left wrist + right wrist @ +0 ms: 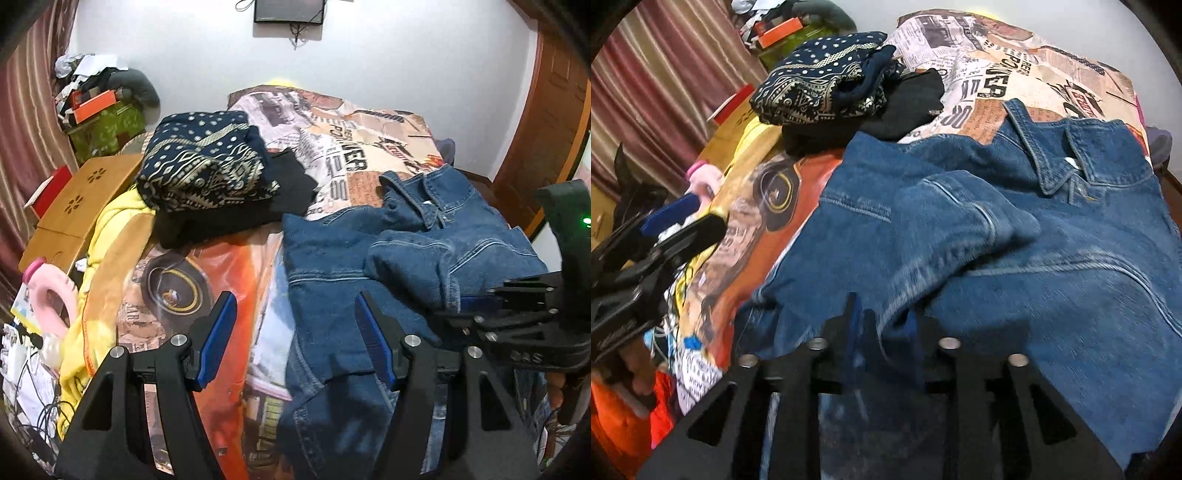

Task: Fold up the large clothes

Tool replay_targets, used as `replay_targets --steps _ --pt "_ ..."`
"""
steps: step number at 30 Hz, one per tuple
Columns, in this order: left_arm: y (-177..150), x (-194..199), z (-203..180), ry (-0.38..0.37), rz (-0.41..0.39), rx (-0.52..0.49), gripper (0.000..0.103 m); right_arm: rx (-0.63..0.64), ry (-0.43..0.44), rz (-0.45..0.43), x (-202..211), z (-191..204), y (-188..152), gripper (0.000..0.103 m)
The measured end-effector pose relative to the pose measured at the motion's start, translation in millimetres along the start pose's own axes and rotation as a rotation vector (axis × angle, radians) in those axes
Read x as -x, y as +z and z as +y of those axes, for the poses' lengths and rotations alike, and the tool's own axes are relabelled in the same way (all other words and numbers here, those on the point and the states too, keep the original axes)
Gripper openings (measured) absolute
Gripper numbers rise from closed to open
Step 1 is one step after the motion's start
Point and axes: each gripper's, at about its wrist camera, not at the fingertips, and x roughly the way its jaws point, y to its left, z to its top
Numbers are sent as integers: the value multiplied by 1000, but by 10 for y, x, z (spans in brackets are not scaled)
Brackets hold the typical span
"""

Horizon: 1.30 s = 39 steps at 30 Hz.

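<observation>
Denim jacket point(406, 258) — blue, rumpled, collar up

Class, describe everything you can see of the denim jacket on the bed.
The denim jacket is mid-blue, heavy-looking cotton with pale seam stitching. It lies spread on the printed bedsheet, collar away from the cameras, one sleeve folded across its body. The right gripper appears shut on a fold of denim near its lower edge; the left gripper is open above the hem. The folded dark clothes lie apart, beyond it.
</observation>
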Motion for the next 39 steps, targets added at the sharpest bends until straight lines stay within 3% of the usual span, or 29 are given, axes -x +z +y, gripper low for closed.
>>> replay_targets --steps 4,9,12,19,25,29,31,33,39 --pt "78 6 -194 -24 -12 -35 65 -6 -31 -45 214 -74 -28 35" --pt "167 -82 -504 -57 1 -98 65 -33 -186 -194 702 -349 -182 43" --pt "222 -181 -748 -60 7 -164 65 -92 -257 -284 1007 -605 -311 55" --pt "233 -547 -1127 -65 75 -244 65 -276 -382 -362 1457 -1251 -639 56" --pt "210 -944 -1186 -40 170 -231 65 -369 -397 -362 1506 -1538 -843 57" --pt "189 -1093 -1132 -43 206 -215 64 -402 -400 -304 1309 -1667 -930 57" --pt "202 -1074 -1086 -32 180 -204 51 -417 -400 -268 1216 -1745 -983 57" --pt "236 -1009 -1014 -47 157 -177 29 -430 -391 -242 1147 -1797 -1046 57" --pt "305 -718 -831 -46 77 -133 28 -457 -364 -190 952 -1874 -1176 57"
